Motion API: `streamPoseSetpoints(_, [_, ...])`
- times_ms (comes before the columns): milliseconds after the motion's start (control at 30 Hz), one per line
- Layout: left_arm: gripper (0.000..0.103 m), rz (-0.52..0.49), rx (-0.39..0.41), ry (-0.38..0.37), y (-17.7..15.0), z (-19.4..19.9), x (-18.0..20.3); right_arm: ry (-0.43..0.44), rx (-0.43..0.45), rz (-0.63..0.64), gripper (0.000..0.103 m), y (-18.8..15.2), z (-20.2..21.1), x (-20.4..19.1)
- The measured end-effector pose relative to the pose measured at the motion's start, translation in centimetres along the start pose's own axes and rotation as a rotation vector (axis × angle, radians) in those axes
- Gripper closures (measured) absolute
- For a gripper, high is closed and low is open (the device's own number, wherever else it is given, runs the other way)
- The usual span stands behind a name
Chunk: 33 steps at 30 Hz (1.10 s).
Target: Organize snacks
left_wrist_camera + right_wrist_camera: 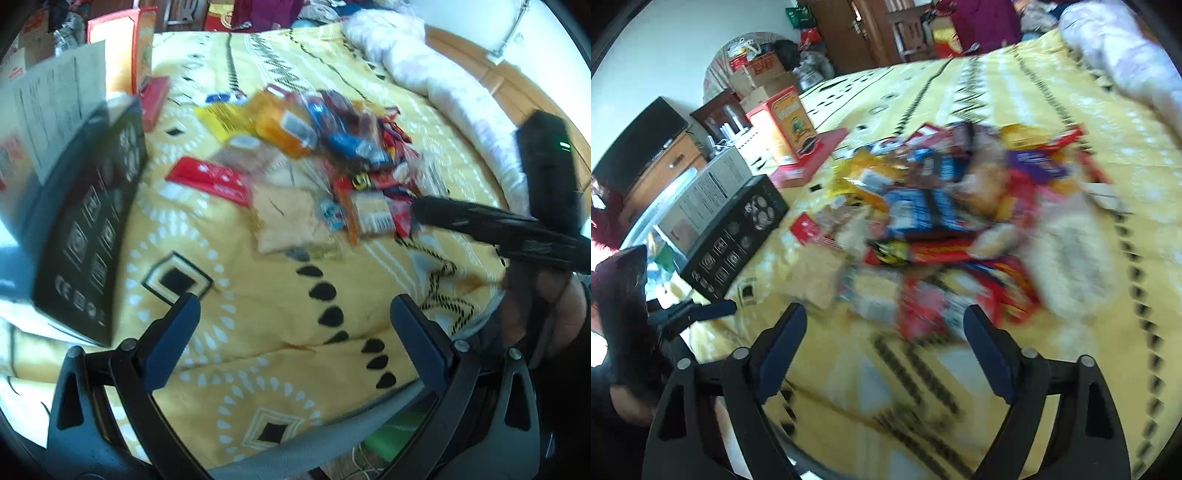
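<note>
- Snack pile (953,218) lies on the yellow bedspread (1015,92), just ahead of the right claw (886,332); jaws spread, empty
- Left claw (295,325) released too; pile well ahead

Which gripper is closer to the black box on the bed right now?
Left. The left gripper hangs open right beside the black box, which fills the view's left edge. The right gripper sits open farther off, facing the snack pile, with the box beyond the left gripper.

A bed (1015,92) with a yellow patterned cover fills the bright room, beside a white wall (683,44), a wooden door (846,33) and a wooden dresser (665,170).
</note>
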State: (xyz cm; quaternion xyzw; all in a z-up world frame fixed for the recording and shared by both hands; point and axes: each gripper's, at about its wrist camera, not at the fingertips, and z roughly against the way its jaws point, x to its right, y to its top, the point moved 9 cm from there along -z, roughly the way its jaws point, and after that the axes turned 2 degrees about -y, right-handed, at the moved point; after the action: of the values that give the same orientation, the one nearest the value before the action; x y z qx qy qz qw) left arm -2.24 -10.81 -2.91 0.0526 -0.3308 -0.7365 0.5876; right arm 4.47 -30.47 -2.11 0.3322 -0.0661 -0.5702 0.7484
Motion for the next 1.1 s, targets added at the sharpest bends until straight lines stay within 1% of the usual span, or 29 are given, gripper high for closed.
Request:
streamPoseSetpoints(33, [0.000, -0.002, 0.008, 0.005, 0.3, 0.0, 0.0, -0.011, -0.018, 0.001, 0.019, 0.1, -1.1, -0.1])
streamPoseSetpoints(100, [0.000, -0.009, 0.018, 0.011, 0.8, 0.0, 0.1, -0.050, -0.065, 0.006, 0.029, 0.2, -3.8, -0.3])
streamPoseSetpoints(167, [0.000, -0.020, 0.016, 0.017, 0.9, -0.4, 0.6, -0.092, -0.075, 0.020, 0.035, 0.2, -5.2, -0.5])
streamPoseSetpoints(233, [0.000, -0.023, 0.011, 0.015, 0.8, -0.2, 0.4, -0.142, -0.073, 0.062, 0.038, 0.0, -6.1, -0.9])
streamPoseSetpoints(267, [0.000, -0.022, 0.011, 0.015, 0.9, -0.4, 0.6, -0.154, -0.066, 0.071, 0.049, -0.1, -6.1, -1.0])
streamPoseSetpoints(300, [0.000, -0.022, 0.013, 0.014, 1.0, -0.4, 0.5, -0.135, -0.064, 0.058, 0.053, -0.4, -5.8, -1.1])
streamPoseSetpoints(333, [0.000, -0.020, 0.017, 0.012, 1.2, -0.4, 0.5, -0.114, -0.053, 0.039, 0.054, -0.7, -5.2, -1.1])
streamPoseSetpoints(367, [0.000, -0.017, 0.023, 0.014, 1.4, -0.5, 0.4, -0.114, -0.038, 0.036, 0.055, -1.0, -4.5, -1.0])
streamPoseSetpoints(467, [0.000, 0.014, 0.042, 0.034, 2.7, -1.4, -0.2, -0.086, 0.030, 0.023, 0.056, -1.2, -0.8, -1.0])
streamPoseSetpoints(500, [0.000, 0.037, 0.041, 0.044, 3.3, -2.1, -0.6, -0.094, 0.062, 0.012, 0.056, -1.1, 0.7, -0.7])
streamPoseSetpoints(567, [0.000, 0.070, 0.022, 0.059, 4.2, -3.5, -0.9, -0.079, 0.103, -0.047, 0.056, -1.3, 3.1, 0.3])
streamPoseSetpoints(600, [0.000, 0.083, 0.015, 0.065, 4.6, -4.4, -1.1, -0.078, 0.110, -0.070, 0.056, -1.4, 3.7, 0.7])
streamPoseSetpoints(700, [0.000, 0.062, -0.007, 0.109, 5.2, -6.5, -1.0, -0.070, 0.114, -0.138, 0.056, -2.1, 4.6, 2.1])
streamPoseSetpoints(800, [0.000, 0.001, -0.076, 0.168, 4.4, -8.9, -1.1, -0.071, 0.101, -0.164, 0.056, -2.6, 4.6, 3.1])
streamPoseSetpoints(867, [0.001, -0.021, -0.046, 0.159, 4.4, -8.8, -1.1, -0.069, 0.096, -0.166, 0.056, -2.6, 4.3, 3.2])
streamPoseSetpoints(900, [0.002, -0.023, -0.046, 0.157, 4.3, -8.7, -1.1, -0.067, 0.094, -0.165, 0.056, -2.6, 4.1, 3.1])
streamPoseSetpoints(933, [0.010, -0.025, -0.043, 0.159, 4.3, -8.4, -1.2, -0.065, 0.094, -0.163, 0.056, -2.6, 4.1, 3.0])
streamPoseSetpoints(967, [0.023, -0.031, -0.038, 0.143, 4.3, -8.0, -1.1, -0.064, 0.094, -0.160, 0.056, -2.7, 4.1, 3.0])
streamPoseSetpoints(1000, [0.031, -0.037, -0.039, 0.123, 4.2, -7.8, -0.9, -0.062, 0.095, -0.158, 0.056, -2.7, 4.0, 2.8])
streamPoseSetpoints(1033, [0.041, -0.048, -0.044, 0.115, 4.2, -7.4, -0.7, -0.059, 0.096, -0.156, 0.056, -2.7, 3.9, 2.6])
streamPoseSetpoints(1100, [0.044, -0.059, -0.038, 0.102, 4.3, -6.4, -0.3, -0.063, 0.103, -0.146, 0.056, -2.4, 4.0, 2.2])
